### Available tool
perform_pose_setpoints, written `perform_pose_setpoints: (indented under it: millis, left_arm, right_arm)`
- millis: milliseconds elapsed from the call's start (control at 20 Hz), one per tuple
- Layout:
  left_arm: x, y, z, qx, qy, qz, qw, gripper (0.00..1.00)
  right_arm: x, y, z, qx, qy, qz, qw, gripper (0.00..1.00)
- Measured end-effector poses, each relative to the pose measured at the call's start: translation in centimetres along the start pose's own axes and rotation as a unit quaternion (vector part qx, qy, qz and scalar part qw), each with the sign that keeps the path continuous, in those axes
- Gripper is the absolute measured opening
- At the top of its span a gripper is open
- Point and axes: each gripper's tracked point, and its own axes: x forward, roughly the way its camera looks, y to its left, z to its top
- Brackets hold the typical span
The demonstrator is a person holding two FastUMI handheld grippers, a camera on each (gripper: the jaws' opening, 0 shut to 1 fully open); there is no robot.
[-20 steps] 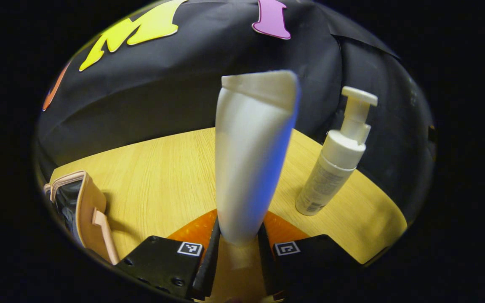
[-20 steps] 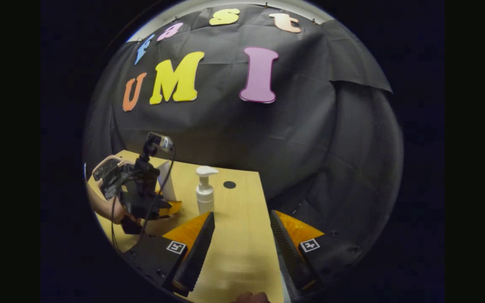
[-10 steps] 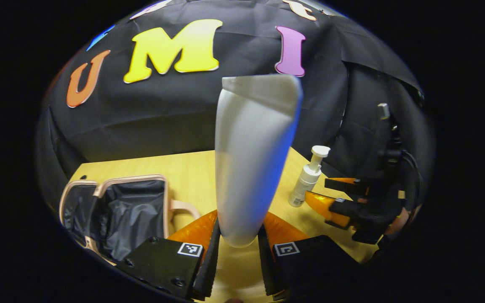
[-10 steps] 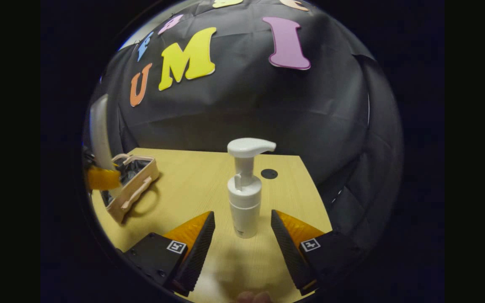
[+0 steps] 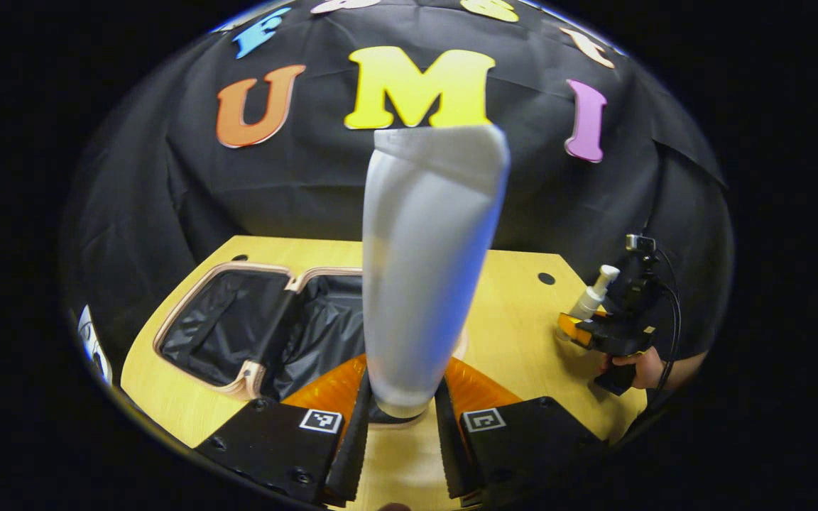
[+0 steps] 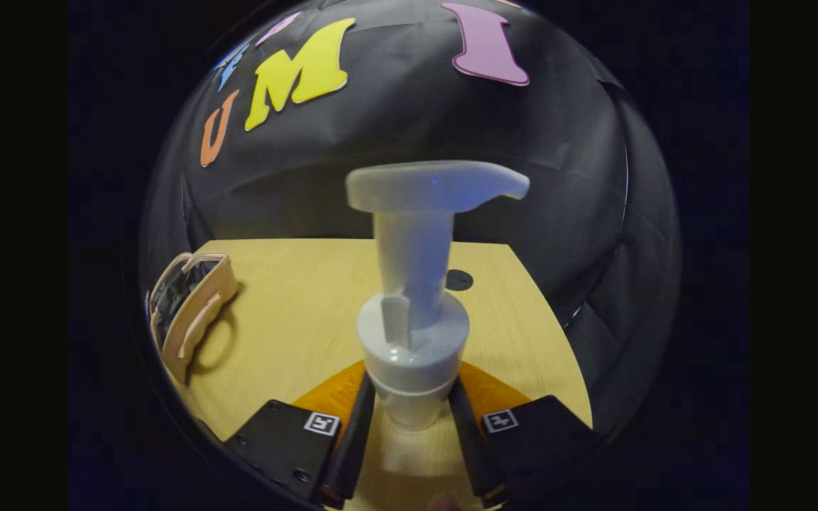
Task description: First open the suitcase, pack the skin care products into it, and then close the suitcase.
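Left gripper [image 5: 400,426] pinching tube [image 5: 427,262], now carried over open suitcase [image 5: 238,326]. Right gripper [image 6: 412,433] newly clamped on pump bottle [image 6: 412,312]. Packing underway.

In the left gripper view, the left gripper [image 5: 400,433] clamps an upright white tube [image 5: 427,270] over the wooden table [image 5: 515,333]. The open suitcase [image 5: 253,330] lies toward the table's left edge. At the right edge, a hand [image 5: 640,365] holds the right gripper [image 5: 579,330] at a pump bottle [image 5: 592,291].
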Motion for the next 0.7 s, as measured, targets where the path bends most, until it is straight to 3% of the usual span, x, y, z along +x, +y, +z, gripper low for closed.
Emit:
perform_pose_setpoints:
  millis: [300, 500, 700]
  left_arm:
    - [1.8, 5.4, -0.3, -0.016, 0.016, -0.016, 1.0, 0.47]
    - [4.2, 7.2, -1.2, -0.006, 0.05, -0.076, 0.996, 0.48]
    - [7.6, 7.5, -2.0, -0.035, 0.09, -0.145, 0.985, 0.46]
  right_arm:
    - [-3.3, 1.5, 1.4, 0.002, 0.008, 0.004, 1.0, 0.47]
    - [-9.3, 4.5, 3.5, 0.017, 0.006, 0.032, 0.999, 0.46]
    - [-16.0, 7.6, 5.4, 0.014, 0.006, 0.07, 0.997, 0.46]
